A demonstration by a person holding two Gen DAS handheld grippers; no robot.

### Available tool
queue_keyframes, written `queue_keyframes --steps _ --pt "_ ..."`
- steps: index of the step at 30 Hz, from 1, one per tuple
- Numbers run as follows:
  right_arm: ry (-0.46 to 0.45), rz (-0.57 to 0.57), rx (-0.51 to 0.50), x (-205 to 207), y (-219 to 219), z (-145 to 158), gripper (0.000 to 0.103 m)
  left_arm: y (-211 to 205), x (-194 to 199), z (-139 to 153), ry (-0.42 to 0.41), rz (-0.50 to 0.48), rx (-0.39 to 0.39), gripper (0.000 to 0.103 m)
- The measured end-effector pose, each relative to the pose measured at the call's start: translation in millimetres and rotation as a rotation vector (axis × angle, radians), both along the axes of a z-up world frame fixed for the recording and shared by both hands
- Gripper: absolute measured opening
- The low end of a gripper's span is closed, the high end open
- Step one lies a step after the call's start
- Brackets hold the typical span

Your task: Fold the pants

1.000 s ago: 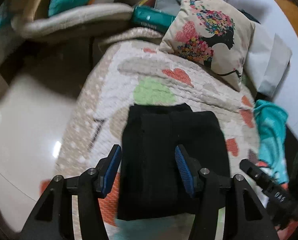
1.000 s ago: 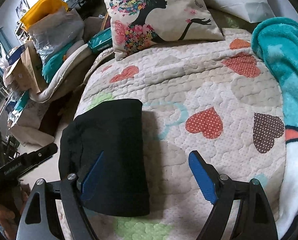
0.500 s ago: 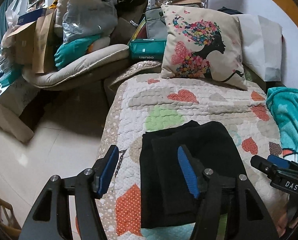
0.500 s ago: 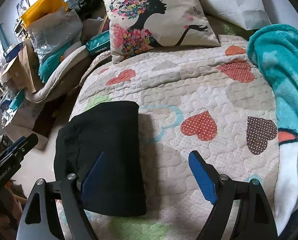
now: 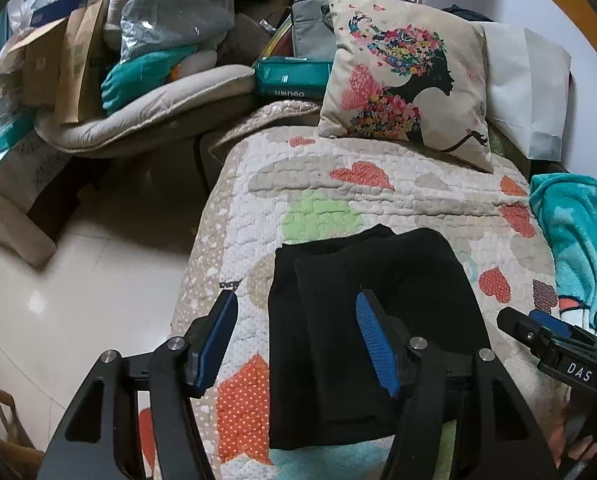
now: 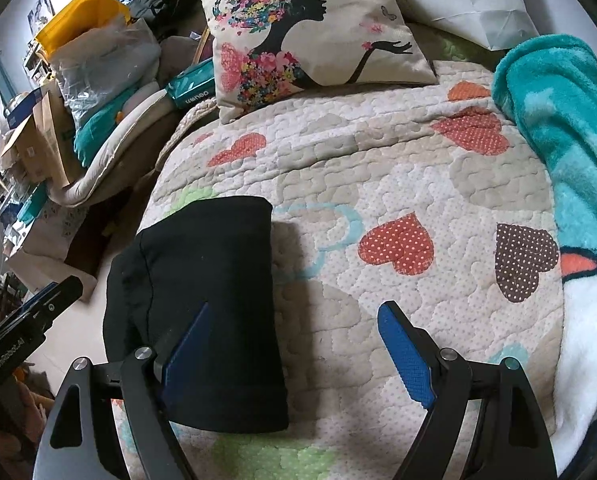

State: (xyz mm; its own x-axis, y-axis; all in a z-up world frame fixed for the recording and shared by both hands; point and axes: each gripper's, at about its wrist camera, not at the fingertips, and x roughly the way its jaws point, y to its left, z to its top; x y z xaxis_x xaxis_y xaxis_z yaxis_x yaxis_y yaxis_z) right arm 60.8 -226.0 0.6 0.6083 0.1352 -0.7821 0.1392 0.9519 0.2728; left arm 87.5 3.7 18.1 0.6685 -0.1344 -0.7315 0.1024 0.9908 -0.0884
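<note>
The black pants (image 5: pixel 362 320) lie folded into a compact rectangle on the heart-patterned quilt (image 5: pixel 318 184), near its left edge. They also show in the right wrist view (image 6: pixel 210 280). My left gripper (image 5: pixel 296 340) is open and empty, held above the near left part of the pants. My right gripper (image 6: pixel 294 348) is open and empty, held above the pants' right edge and the bare quilt (image 6: pixel 378 160). The right gripper's tip shows in the left wrist view (image 5: pixel 554 340); the left gripper shows in the right wrist view (image 6: pixel 26 332).
A floral cushion (image 5: pixel 406 84) and a white pillow (image 5: pixel 526 80) stand at the head of the bed. A teal blanket (image 6: pixel 570 140) lies along the right side. Piled bags, boxes and a lounger (image 5: pixel 138 92) crowd the floor at left. Tiled floor (image 5: pixel 78 300) borders the bed's left edge.
The left gripper has drawn back and up from the pants, so more of the room shows. The right gripper has shifted slightly. The pants lie unmoved; both grippers stay open.
</note>
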Motion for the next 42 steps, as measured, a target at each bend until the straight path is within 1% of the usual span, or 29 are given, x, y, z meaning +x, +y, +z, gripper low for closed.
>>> queue_keyframes --steps 10,13,15,18,20,22,24,25,27,30,32,34,35,36,37,39,40,41,42 --pt "0.008 0.001 -0.006 -0.9 0.0 -3.9 0.088 2.2 3.6 -5.4 0.037 0.000 -0.022 0.061" --pt "0.010 -0.004 0.005 -1.0 -2.9 -5.7 0.088 4.3 6.0 -7.9 0.057 -0.002 -0.048 0.061" --pt "0.010 -0.006 0.014 -0.4 -4.7 -5.3 0.089 10.9 10.1 -11.5 0.088 0.002 -0.103 0.061" --pt "0.029 -0.001 0.064 7.4 -8.7 -3.1 0.089 29.9 19.7 -20.7 0.154 0.038 -0.234 0.061" --pt "0.047 0.011 0.098 17.5 -11.1 1.8 0.089 38.5 24.0 -26.0 0.185 0.058 -0.302 0.061" --pt "0.067 0.029 0.116 33.6 -13.5 6.8 0.089 42.6 26.3 -29.9 0.207 0.054 -0.368 0.061" --pt "0.075 0.039 0.124 47.2 -13.8 8.2 0.089 41.5 28.3 -32.0 0.217 0.036 -0.405 0.063" --pt "0.080 0.047 0.126 53.5 -13.1 7.0 0.089 40.1 29.7 -33.4 0.222 0.029 -0.412 0.065" --pt "0.096 0.061 0.138 64.1 -11.0 1.3 0.089 38.4 33.7 -38.6 0.236 0.034 -0.411 0.066" --pt "0.131 0.079 0.207 72.3 -7.9 -15.5 0.089 40.5 43.6 -53.7 0.284 0.060 -0.403 0.066" --pt "0.155 0.087 0.255 74.4 -5.2 -28.8 0.089 41.6 51.2 -66.3 0.319 0.069 -0.403 0.069" --pt "0.173 0.092 0.290 77.2 -2.6 -40.8 0.089 39.9 58.0 -78.1 0.337 0.072 -0.398 0.077" --pt "0.176 0.092 0.304 78.5 -1.5 -44.1 0.089 37.6 61.1 -83.3 0.335 0.070 -0.393 0.080" --pt "0.179 0.094 0.330 81.5 0.0 -49.5 0.089 36.5 62.6 -86.3 0.328 0.068 -0.392 0.086" --pt "0.181 0.096 0.346 83.3 0.5 -52.2 0.089 35.4 64.0 -89.1 0.318 0.065 -0.398 0.089" --pt "0.191 0.111 0.378 88.9 5.2 -60.7 0.089 34.1 63.9 -89.8 0.303 0.064 -0.407 0.090" --pt "0.188 0.115 0.382 90.1 7.3 -63.1 0.090 33.5 63.7 -88.6 0.300 0.061 -0.408 0.087" --pt "0.176 0.116 0.379 90.4 9.2 -63.3 0.089 33.2 62.9 -86.7 0.299 0.048 -0.423 0.080" --pt "0.168 0.135 0.386 90.3 12.4 -61.9 0.078 32.7 62.2 -83.9 0.300 0.021 -0.462 0.057"
